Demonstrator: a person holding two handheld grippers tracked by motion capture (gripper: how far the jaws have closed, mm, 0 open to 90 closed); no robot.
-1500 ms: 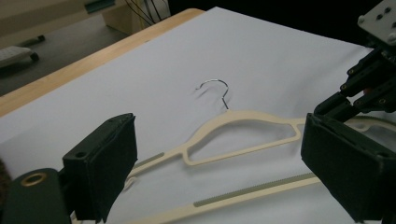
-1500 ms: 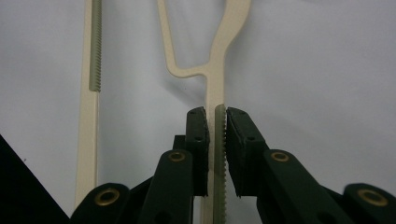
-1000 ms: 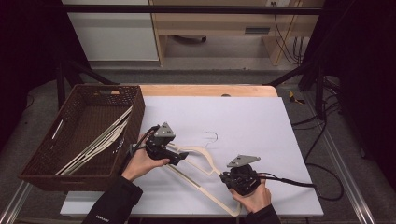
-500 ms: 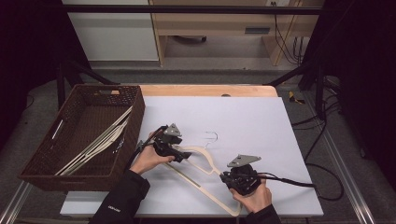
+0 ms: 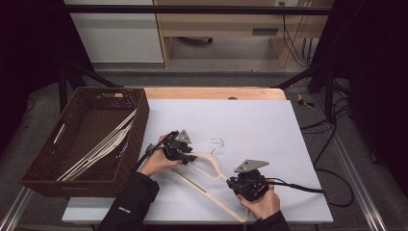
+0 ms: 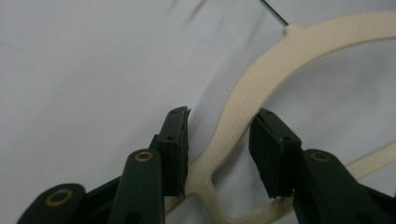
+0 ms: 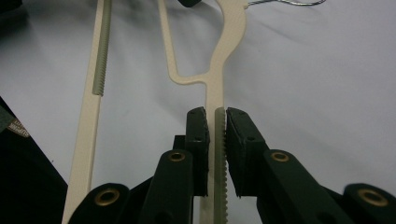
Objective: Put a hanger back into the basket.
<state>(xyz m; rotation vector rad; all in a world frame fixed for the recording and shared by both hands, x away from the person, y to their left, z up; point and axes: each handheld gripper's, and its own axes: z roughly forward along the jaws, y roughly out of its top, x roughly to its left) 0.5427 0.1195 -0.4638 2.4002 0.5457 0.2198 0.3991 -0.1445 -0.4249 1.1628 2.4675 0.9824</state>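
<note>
A cream plastic hanger (image 5: pixel 211 163) with a wire hook (image 5: pixel 217 142) lies flat on the white table top (image 5: pixel 260 120). My left gripper (image 5: pixel 187 158) is at the hanger's left shoulder. In the left gripper view its jaws (image 6: pixel 223 114) straddle the curved hanger arm (image 6: pixel 243 102); they have just been closing, and a small gap remains at the right pad (image 6: pixel 271 154). My right gripper (image 5: pixel 235 184) is shut on the hanger's right arm. In the right gripper view both pads (image 7: pixel 215 111) squeeze the thin ridged arm (image 7: pixel 218 140), and the bottom bar (image 7: pixel 93 102) runs off to the left.
A dark wicker basket (image 5: pixel 139 125) stands at the table's left edge with several cream hangers (image 5: pixel 101 149) inside. A black cable (image 5: pixel 298 188) trails right from the right gripper. Bare white table stretches behind the hanger; a wooden strip (image 5: pixel 216 93) borders the far edge.
The left hand moved right and down onto the hanger's shoulder, and its jaws narrowed around the arm. The right hand and the hanger stayed put.
</note>
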